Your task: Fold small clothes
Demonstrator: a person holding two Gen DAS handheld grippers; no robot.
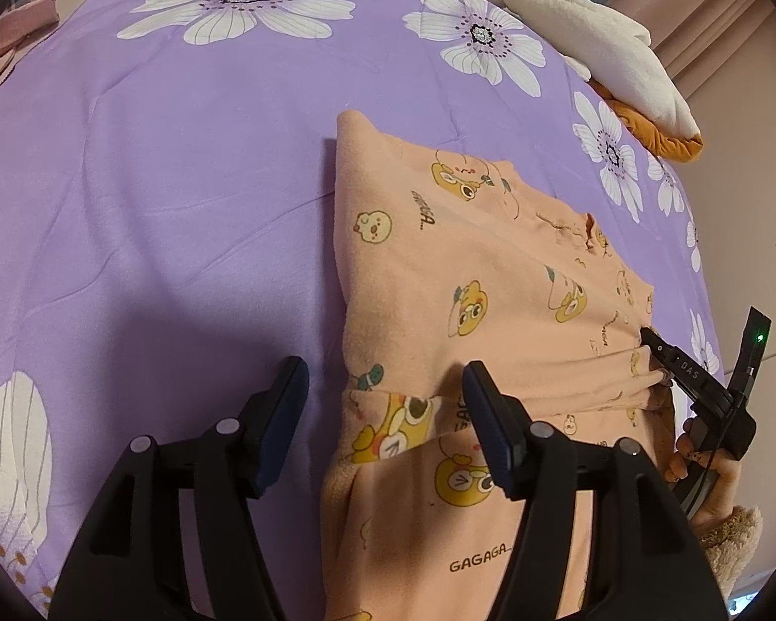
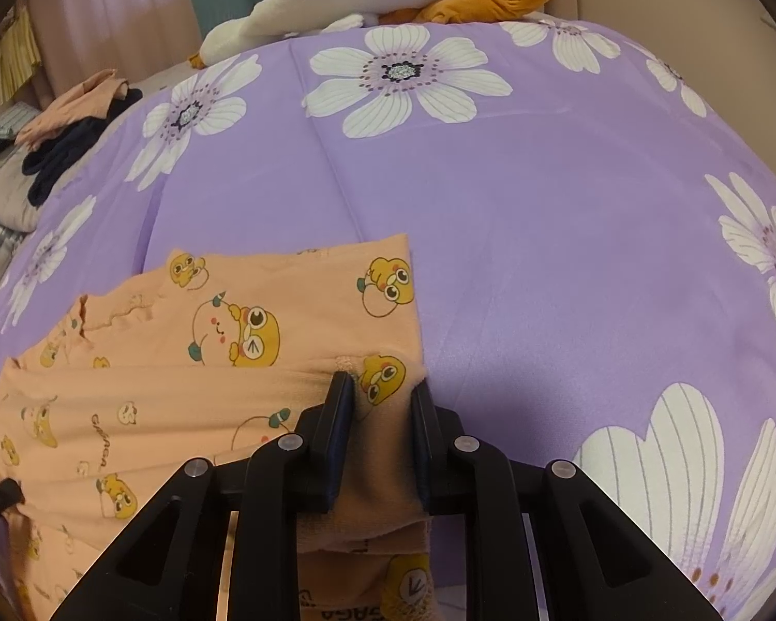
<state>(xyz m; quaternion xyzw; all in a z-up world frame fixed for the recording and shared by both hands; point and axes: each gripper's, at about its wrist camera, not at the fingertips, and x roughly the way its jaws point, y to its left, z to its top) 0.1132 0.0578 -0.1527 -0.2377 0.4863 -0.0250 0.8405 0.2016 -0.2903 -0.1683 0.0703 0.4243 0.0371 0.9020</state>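
**Right gripper pinches the garment; left stands spread**

Your right gripper pinches a bunched fold of the peach cartoon-print garment, which lies on the purple flowered bedspread. Your left gripper stands spread over the garment's near edge, pressing on nothing.

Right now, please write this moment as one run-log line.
step: fold | item: peach cartoon-print garment on purple floral bedspread | left claw: open over garment edge | right claw: shut on garment edge
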